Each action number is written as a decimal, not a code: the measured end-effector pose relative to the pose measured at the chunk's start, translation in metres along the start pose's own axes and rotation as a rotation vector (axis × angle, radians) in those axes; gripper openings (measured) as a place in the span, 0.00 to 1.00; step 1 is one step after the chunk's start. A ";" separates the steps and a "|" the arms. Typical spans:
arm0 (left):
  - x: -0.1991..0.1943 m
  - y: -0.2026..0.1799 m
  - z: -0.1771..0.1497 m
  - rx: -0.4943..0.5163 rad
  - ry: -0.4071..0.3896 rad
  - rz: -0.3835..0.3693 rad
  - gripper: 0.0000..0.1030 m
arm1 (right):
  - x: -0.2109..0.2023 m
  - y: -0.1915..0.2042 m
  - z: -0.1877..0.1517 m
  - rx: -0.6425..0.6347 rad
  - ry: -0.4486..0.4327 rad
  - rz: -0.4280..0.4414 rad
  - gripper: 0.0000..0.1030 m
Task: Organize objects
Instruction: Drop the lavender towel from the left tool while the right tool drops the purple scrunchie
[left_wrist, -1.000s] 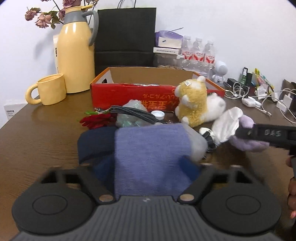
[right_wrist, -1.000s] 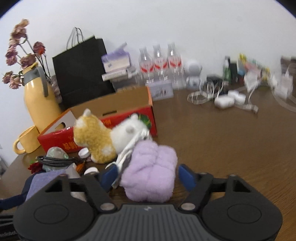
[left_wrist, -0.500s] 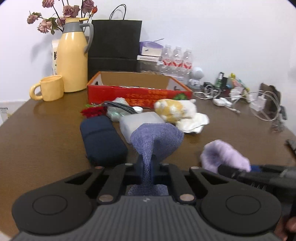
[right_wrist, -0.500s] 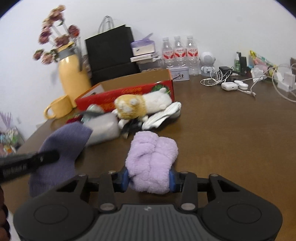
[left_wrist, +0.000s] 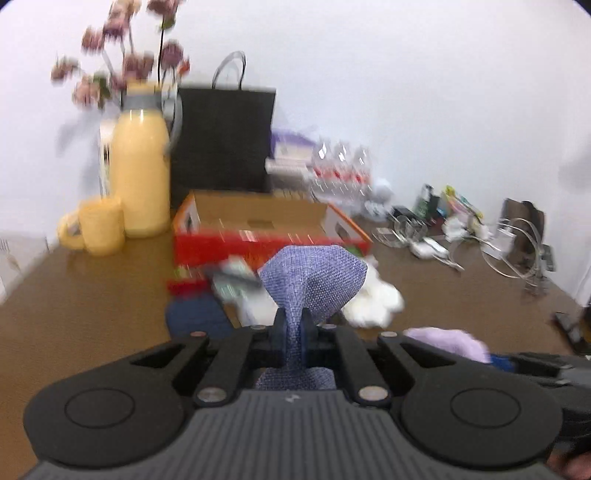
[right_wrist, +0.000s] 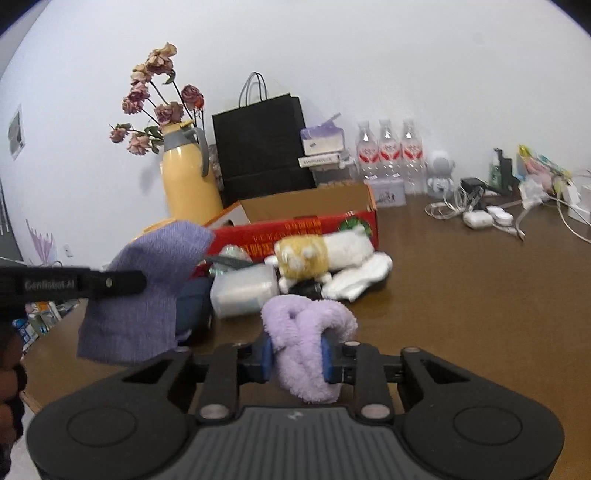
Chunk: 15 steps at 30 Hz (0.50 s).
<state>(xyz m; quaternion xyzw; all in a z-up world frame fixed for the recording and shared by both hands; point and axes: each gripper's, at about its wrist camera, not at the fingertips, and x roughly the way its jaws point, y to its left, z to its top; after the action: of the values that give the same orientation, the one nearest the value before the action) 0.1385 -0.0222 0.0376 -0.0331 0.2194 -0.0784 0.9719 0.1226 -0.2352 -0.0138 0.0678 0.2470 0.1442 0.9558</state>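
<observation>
Blue woven cloth pinched tight in left gripper; fluffy lilac towel squeezed by closing right gripper. Both soft, light, floppy; best grabbed mid-bunch.

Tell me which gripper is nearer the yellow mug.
Left. The left gripper, holding the blue cloth, sits on the mug's side; the right gripper, closing on the purple towel, is farther away.
</observation>
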 end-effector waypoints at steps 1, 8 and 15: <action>0.009 0.004 0.006 0.007 -0.006 0.029 0.07 | 0.004 -0.001 0.006 -0.002 -0.007 0.007 0.23; 0.103 0.054 0.086 -0.040 0.039 0.015 0.07 | 0.049 -0.009 0.081 -0.057 -0.108 0.034 0.23; 0.259 0.089 0.160 -0.007 0.190 0.090 0.07 | 0.206 -0.029 0.187 -0.131 -0.090 -0.014 0.23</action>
<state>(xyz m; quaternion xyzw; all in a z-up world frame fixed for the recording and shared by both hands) 0.4506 0.0269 0.0646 -0.0191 0.3120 -0.0368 0.9492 0.3938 -0.2103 0.0501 0.0099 0.1943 0.1499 0.9694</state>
